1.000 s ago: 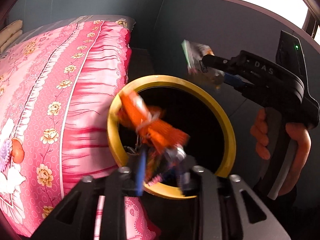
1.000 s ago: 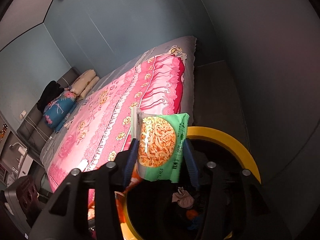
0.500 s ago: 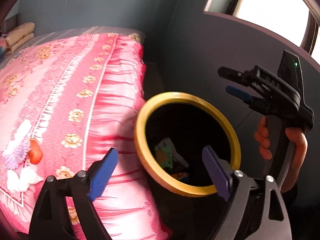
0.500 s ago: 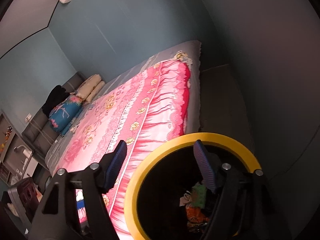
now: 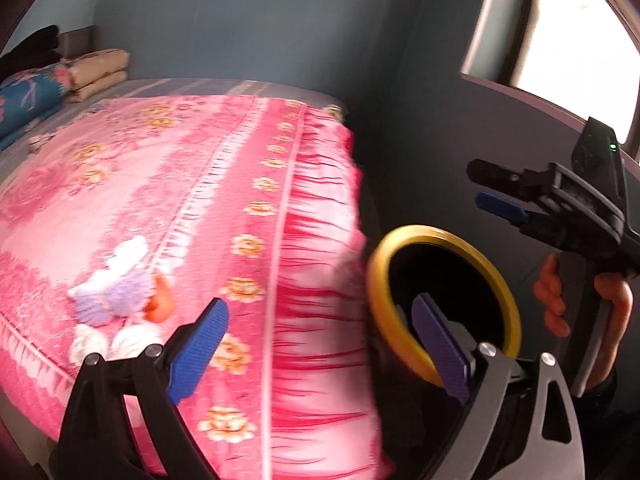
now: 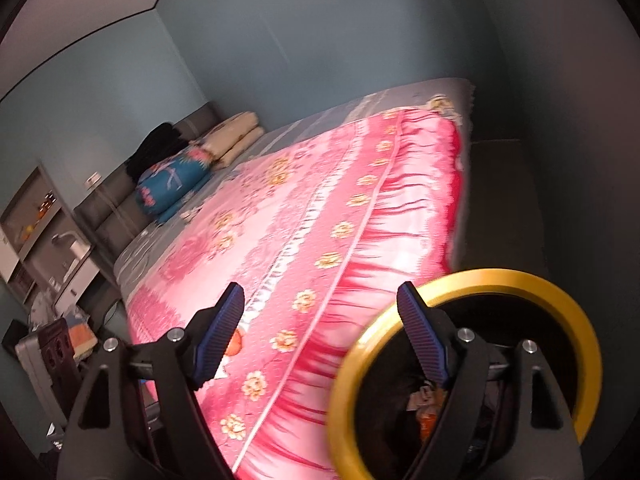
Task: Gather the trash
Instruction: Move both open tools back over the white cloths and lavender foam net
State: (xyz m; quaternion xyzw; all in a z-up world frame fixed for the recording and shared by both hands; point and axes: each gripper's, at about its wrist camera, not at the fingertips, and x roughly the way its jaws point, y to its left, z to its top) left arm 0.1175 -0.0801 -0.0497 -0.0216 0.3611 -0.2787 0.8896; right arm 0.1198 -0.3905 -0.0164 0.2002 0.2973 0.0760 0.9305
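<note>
A black trash bin with a yellow rim [image 5: 504,292] [image 6: 492,276] stands on the floor beside the pink bed. Wrappers [image 6: 428,420] lie inside it. My left gripper [image 5: 320,340] is open and empty, over the bed's edge, left of the bin. My right gripper [image 6: 320,332] is open and empty, just left of and above the bin; it also shows in the left wrist view [image 5: 496,192]. On the bed lie crumpled white tissues [image 5: 124,340], a purple piece [image 5: 116,300] and an orange piece [image 5: 160,308] [image 6: 234,344].
The pink flowered bedspread [image 5: 200,200] fills the left. Folded blankets and a blue pillow [image 6: 172,184] sit at the head. Dark walls [image 5: 420,140] close in behind the bin. A window [image 5: 560,20] is at upper right. Shelves and a suitcase [image 6: 44,360] stand far left.
Both grippers opened and dropped their wrappers, the orange one and the green noodle packet, into the bin. Both have since swung left toward the bed.
</note>
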